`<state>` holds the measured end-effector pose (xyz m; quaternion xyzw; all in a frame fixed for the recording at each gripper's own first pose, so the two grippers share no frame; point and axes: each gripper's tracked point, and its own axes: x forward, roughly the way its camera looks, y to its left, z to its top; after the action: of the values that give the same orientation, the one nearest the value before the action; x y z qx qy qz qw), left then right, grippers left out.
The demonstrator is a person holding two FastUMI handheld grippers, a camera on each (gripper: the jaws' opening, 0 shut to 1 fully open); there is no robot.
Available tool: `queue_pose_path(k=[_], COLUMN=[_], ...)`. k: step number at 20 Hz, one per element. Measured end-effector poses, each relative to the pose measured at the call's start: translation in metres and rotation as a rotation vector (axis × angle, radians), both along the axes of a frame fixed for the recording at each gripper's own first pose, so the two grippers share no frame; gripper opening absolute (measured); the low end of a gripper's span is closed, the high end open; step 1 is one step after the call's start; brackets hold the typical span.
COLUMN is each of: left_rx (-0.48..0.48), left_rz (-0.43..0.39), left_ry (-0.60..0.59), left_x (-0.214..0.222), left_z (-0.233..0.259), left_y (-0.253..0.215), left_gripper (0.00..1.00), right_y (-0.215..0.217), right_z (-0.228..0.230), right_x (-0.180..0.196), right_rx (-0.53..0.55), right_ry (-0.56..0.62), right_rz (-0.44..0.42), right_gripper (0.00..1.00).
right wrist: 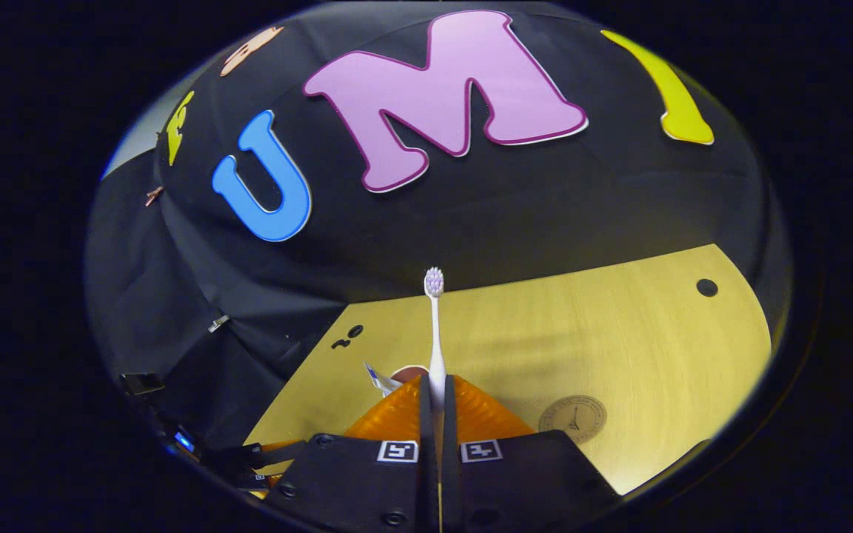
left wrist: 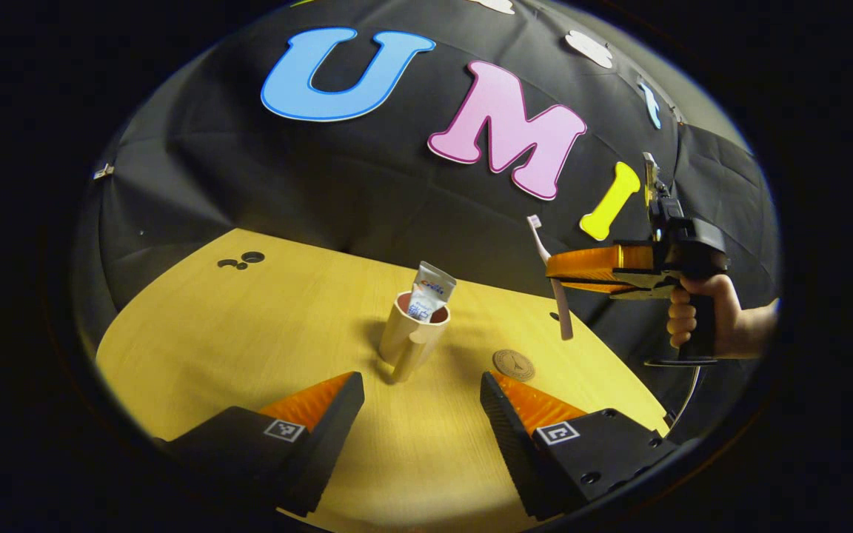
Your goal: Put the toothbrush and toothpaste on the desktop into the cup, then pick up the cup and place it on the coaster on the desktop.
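A beige cup point(left wrist: 412, 337) stands upright mid-table with the white toothpaste tube point(left wrist: 430, 290) sticking out of it. My left gripper point(left wrist: 420, 406) is open, low over the table just short of the cup. My right gripper point(left wrist: 554, 272), held by a hand point(left wrist: 700, 314), hovers above the table to the cup's right, shut on a white toothbrush point(left wrist: 551, 275) that stands near upright, bristles up. In the right gripper view the toothbrush point(right wrist: 435, 333) rises from between the shut fingers of my right gripper point(right wrist: 435, 389); the cup's rim point(right wrist: 409, 372) and the toothpaste tube point(right wrist: 378, 379) peek out just left of them. The round brown coaster point(left wrist: 513, 364) point(right wrist: 573, 417) lies flat right of the cup.
The yellow wooden tabletop point(left wrist: 286, 326) has small dark holes at its far left point(left wrist: 243, 260) and one hole point(right wrist: 706, 287) at the far right. Black cloth walls close the table's back and sides.
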<state>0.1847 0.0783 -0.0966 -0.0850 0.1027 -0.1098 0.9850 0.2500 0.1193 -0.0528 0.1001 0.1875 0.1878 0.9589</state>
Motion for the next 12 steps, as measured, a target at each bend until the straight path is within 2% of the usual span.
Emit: queue_pose_path(k=[4, 12], left_rx=[0.007, -0.005], left_rz=[0.033, 0.101], left_ry=[0.017, 0.023], left_x=[-0.01, -0.011], left_z=[-0.006, -0.016], left_y=[0.022, 0.057], left_gripper=[0.98, 0.98], right_y=[0.032, 0.076], right_z=[0.001, -0.008], right_x=[0.023, 0.077], right_rx=[-0.011, 0.017], right_ry=[-0.072, -0.151], right_rz=[0.07, 0.098], right_gripper=[0.06, 0.06])
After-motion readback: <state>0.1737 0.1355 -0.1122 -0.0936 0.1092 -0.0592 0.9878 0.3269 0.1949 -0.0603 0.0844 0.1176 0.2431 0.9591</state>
